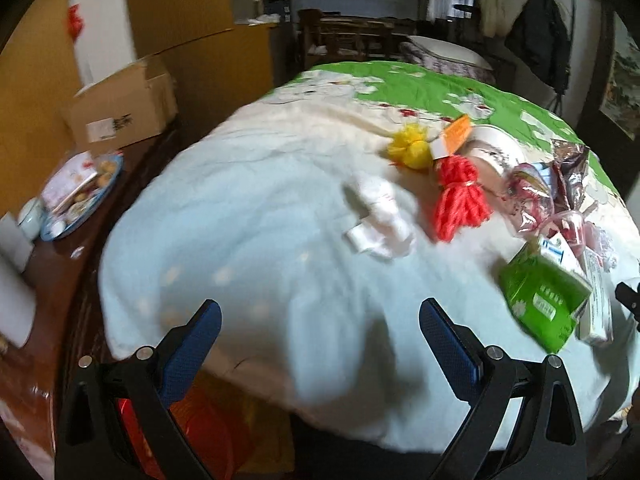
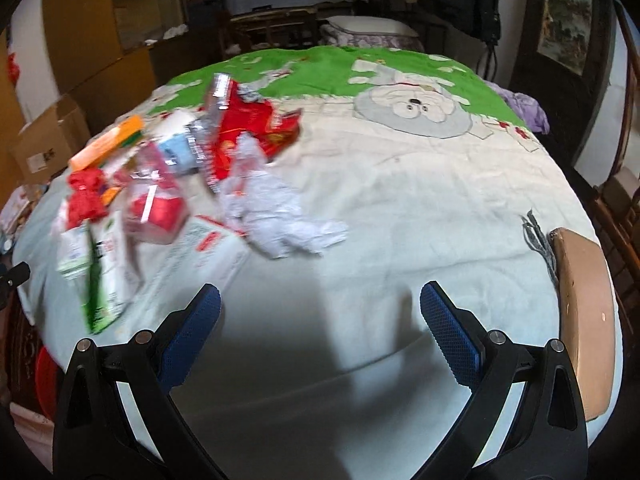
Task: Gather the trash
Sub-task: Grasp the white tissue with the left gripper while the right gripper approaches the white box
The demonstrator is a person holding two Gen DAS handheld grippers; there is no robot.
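Observation:
Trash lies scattered on a bed covered by a pale quilt. In the left wrist view I see crumpled white paper, a red yarn tassel, a yellow pompom, clear wrappers and a green packet. My left gripper is open and empty, above the near quilt edge. In the right wrist view, crumpled white paper, a red snack bag, a flat paper box and a green-white carton lie left of centre. My right gripper is open and empty.
A cardboard box and a plate of snacks sit on a dark wooden side table at left. Something red lies below the bed edge. A brown board and grey cord lie at the bed's right edge.

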